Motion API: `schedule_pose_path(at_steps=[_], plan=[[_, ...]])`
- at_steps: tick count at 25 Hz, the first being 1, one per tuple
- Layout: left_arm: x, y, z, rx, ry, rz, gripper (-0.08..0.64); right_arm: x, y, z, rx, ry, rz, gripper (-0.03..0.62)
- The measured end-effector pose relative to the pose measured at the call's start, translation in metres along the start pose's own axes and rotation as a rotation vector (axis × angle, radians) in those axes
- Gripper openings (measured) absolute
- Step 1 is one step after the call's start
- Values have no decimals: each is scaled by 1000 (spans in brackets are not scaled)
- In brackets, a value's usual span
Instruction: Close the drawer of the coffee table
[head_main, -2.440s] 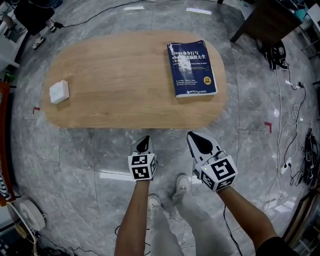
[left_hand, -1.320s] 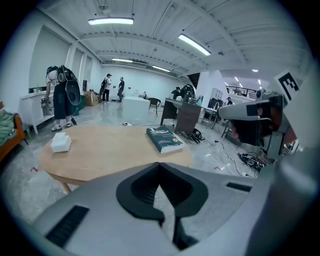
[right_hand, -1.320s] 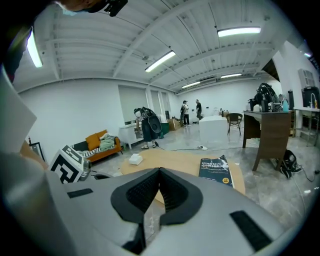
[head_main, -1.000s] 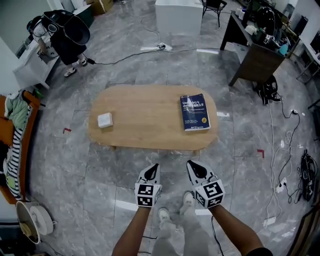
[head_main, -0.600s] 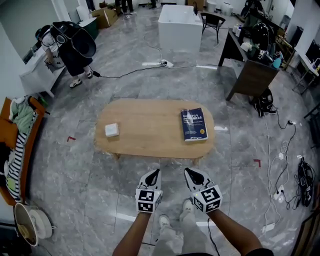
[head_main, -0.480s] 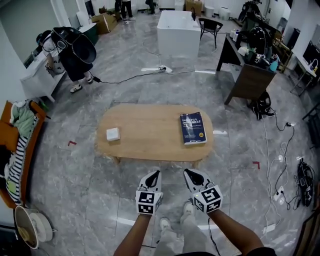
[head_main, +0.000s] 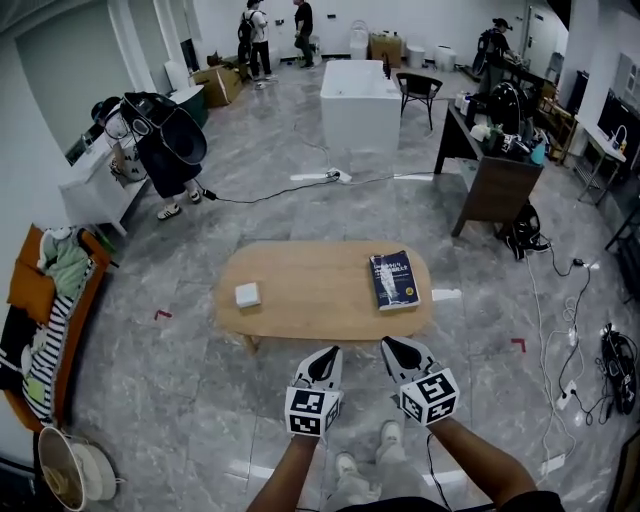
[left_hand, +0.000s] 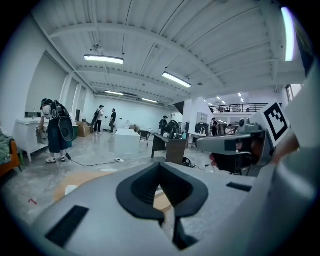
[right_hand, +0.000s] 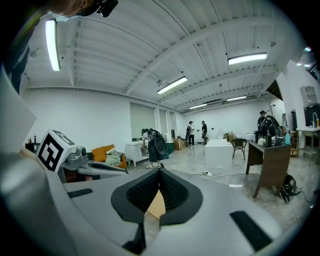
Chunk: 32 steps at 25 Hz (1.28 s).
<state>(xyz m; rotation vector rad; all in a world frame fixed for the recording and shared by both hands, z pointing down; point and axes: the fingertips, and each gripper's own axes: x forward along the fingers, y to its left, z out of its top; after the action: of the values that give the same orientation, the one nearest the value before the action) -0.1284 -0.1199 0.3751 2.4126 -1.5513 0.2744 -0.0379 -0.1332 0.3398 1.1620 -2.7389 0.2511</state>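
Your left gripper (head_main: 328, 356) and right gripper (head_main: 393, 347) hang side by side at the bottom centre of the head view, tips pointing up the frame toward the coffee table (head_main: 320, 305). In the left gripper view the left gripper's (left_hand: 160, 166) jaws are pressed together with nothing between them; the right gripper view shows the right gripper (right_hand: 160, 173) the same way, tips meeting and holding nothing.

The table sits at mid-frame, its long rounded near edge facing you, well apart from both grippers, with a strip of grey floor (head_main: 180, 400) between. From this angle you cannot make out the drawer along that edge.

A blue book (head_main: 394, 279) lies near the table's right end, and a small white box (head_main: 247, 295) near its left end, both inside the rim.

At the left edge of the frame stands an orange seat with clothes (head_main: 45, 300). A dark desk (head_main: 495, 180) stands at upper right, and cables (head_main: 612, 360) lie along the right edge.
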Motion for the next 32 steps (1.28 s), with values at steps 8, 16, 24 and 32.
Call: schedule_pose_path(at_steps=[8,16,24,32], plan=[[-42,-13,56,49,-115,-37,2,-29,19,34,-25,-61,-22,11],[-76,-24,92,56,-213,-108,2,-54,33,61,-71,-106,-61,11],[-89,-53,116,96,-256,-166,2,-73,41,83,-77,-164,-63,11],[-93,-88,131,120,-285,-191,2,-101,43,98,-104,-207,-45,11]])
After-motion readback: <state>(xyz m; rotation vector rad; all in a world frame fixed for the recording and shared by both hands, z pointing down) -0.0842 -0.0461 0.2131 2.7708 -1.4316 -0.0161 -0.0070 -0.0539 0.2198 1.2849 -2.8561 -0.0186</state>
